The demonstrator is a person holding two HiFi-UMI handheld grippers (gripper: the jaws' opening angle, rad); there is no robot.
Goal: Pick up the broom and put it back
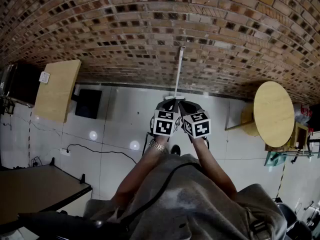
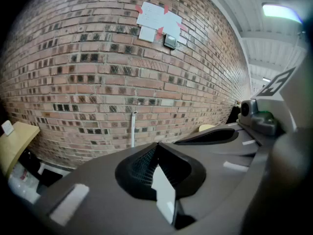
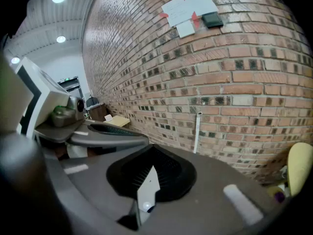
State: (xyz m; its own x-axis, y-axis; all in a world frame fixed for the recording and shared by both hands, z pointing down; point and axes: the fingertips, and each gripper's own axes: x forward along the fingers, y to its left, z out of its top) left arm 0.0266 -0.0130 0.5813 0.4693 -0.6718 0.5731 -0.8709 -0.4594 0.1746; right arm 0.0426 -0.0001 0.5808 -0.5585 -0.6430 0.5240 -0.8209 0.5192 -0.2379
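Left gripper [image 1: 169, 104]: jaws pressed together, empty; its own view shows the pads meeting on one seam. Right gripper [image 1: 187, 106]: same, jaws closed on nothing. Both are held side by side at frame centre, angled down toward the foot of the wall [image 1: 125, 29].

Room, left to right, head view:
- Wood counter [image 1: 57, 89] against the wall at far left.
- Black box [image 1: 88, 103] on the floor [image 1: 125, 119], just beside the wood counter.
- Cable [image 1: 95, 148] runs across the floor below the box.
- Dark counter [image 1: 35, 189] fills the lower left corner.
- Bare floor between box and grippers.
- Broom [image 1: 178, 71] leans upright on the wall, straight ahead of the grippers and apart from both.
- Bare floor again to its right, then a round table [image 1: 273, 113] near the wall, with clutter [image 1: 295, 134] behind it at the frame edge.

Views compared:
- Both gripper views show papers [image 2: 157, 17] taped high on the wall above the broom; the head view clips these at its top edge.
- Left gripper view has the broom [image 2: 133, 129] just left of its jaw line, and the right gripper's body along its right side.
- Right gripper view has the broom [image 3: 197, 131] right of its jaw line, and the left gripper's body at its left.

Hidden:
- The broom's lower end sits behind the gripper tips in the head view, and the gripper bodies cover it in both gripper views.
- Whether the two grippers touch each other: cannot tell.
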